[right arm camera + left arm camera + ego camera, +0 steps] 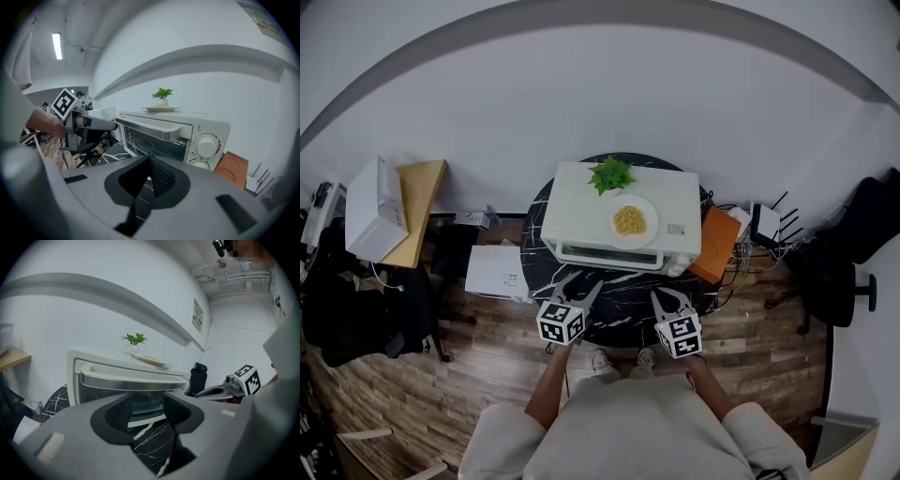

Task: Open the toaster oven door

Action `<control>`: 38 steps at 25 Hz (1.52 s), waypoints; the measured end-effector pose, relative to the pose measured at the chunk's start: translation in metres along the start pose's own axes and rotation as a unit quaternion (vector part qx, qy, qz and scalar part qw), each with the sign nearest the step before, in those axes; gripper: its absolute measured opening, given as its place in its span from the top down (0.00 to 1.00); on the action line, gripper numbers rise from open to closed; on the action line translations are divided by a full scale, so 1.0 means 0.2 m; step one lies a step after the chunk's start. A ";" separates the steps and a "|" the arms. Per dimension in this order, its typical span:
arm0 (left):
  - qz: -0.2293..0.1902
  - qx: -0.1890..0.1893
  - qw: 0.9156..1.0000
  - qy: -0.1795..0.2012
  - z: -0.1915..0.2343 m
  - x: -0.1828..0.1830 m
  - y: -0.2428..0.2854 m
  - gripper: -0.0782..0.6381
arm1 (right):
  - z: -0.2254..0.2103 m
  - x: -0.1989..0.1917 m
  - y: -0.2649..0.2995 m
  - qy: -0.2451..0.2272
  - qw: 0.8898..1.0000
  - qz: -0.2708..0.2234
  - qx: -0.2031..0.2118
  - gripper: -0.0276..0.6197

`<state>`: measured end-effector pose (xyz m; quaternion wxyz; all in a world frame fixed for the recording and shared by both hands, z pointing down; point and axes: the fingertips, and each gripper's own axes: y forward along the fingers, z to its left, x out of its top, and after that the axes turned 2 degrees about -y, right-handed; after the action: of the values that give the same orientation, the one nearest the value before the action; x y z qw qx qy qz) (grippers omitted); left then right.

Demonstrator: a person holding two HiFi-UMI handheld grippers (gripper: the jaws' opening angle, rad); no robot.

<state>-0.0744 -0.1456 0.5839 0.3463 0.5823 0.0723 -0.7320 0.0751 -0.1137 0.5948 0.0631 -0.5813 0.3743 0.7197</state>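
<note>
A white toaster oven (572, 202) stands on a round black marble table (619, 314). Its glass door with a silver handle (605, 256) faces me and looks closed. The handle (131, 382) fills the left gripper view just beyond the jaws. My left gripper (581, 284) hovers a little in front of the door's left half, open (146, 409) and empty. My right gripper (667, 298) is in front of the oven's right half, short of the handle (150, 127) and knobs (207, 146). It is shut (149, 173) on nothing.
A plate of noodles (630, 220) and a small green plant (610, 173) sit on the oven's top. An orange-brown board (715, 244) leans at the oven's right. A white box (373, 208) on a wooden shelf is at left, and a black chair (853, 253) at right.
</note>
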 end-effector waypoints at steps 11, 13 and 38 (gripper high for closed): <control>-0.021 -0.045 0.993 -0.111 -0.09 0.00 0.07 0.60 | -0.05 -0.03 -0.02 -0.001 1.000 0.008 0.005 0.94; -0.039 -0.057 0.984 -0.165 -0.08 0.00 0.07 0.60 | -0.05 -0.02 -0.02 -0.001 1.000 0.008 0.006 0.94; -0.233 -0.111 0.781 -0.569 0.16 0.07 0.10 0.57 | -0.08 -0.05 0.02 0.003 1.000 0.018 0.005 0.94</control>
<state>-0.0901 -0.1825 0.5866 0.2061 -0.0176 0.0762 -0.9754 0.0895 -0.1228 0.6046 0.0519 -0.5768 0.3881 0.7169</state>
